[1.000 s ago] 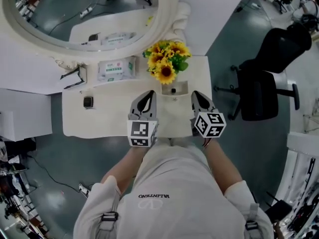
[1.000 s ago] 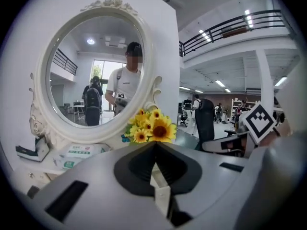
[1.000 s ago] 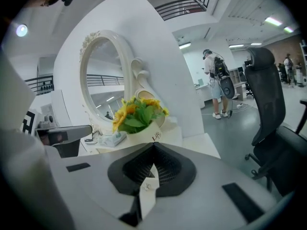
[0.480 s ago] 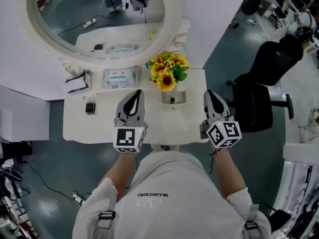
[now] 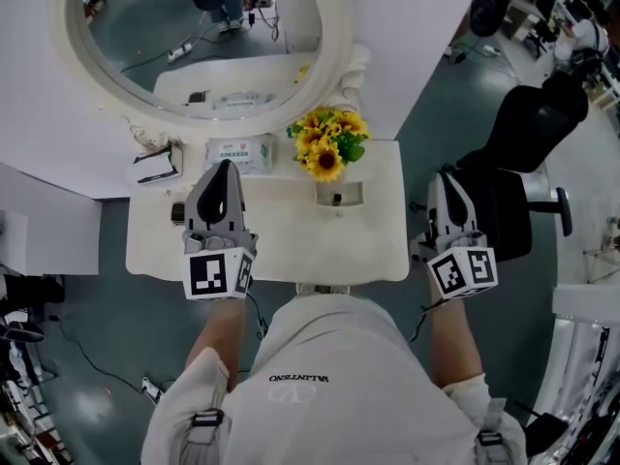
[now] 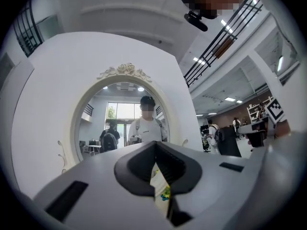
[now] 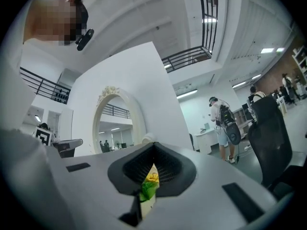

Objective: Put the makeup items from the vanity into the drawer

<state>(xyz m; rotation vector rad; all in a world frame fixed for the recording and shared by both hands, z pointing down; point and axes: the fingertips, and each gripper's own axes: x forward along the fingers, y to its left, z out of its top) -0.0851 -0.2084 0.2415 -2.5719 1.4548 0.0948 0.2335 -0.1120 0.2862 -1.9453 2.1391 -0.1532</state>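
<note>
While the person stands square to the white vanity (image 5: 291,255), both claws are held up and point roughly level toward the wall.

- Left gripper (image 5: 225,166): over the left part of the tabletop. Its own view shows the jaws clenched tip to tip, with nothing between them; the oval mirror (image 6: 122,123) is straight ahead.
- Right gripper (image 5: 448,174): off the right edge of the vanity, over the floor near a black office chair (image 5: 528,153). Jaws likewise pressed together and empty.
- On top, back centre: bunch of sunflowers (image 5: 327,143). Just left of it is a flat white packet (image 5: 239,151).
- Far left, rear: a black-and-white object (image 5: 155,166); I can't tell what it is.
- Small dark square item (image 5: 177,212) lies on the left, just beside the left gripper and partly hidden by it.
- In front of the flowers is a shallow recess (image 5: 339,194) holding a small dark thing (image 5: 337,200).
- All these items lie on the tabletop, apart from both claws.
</note>
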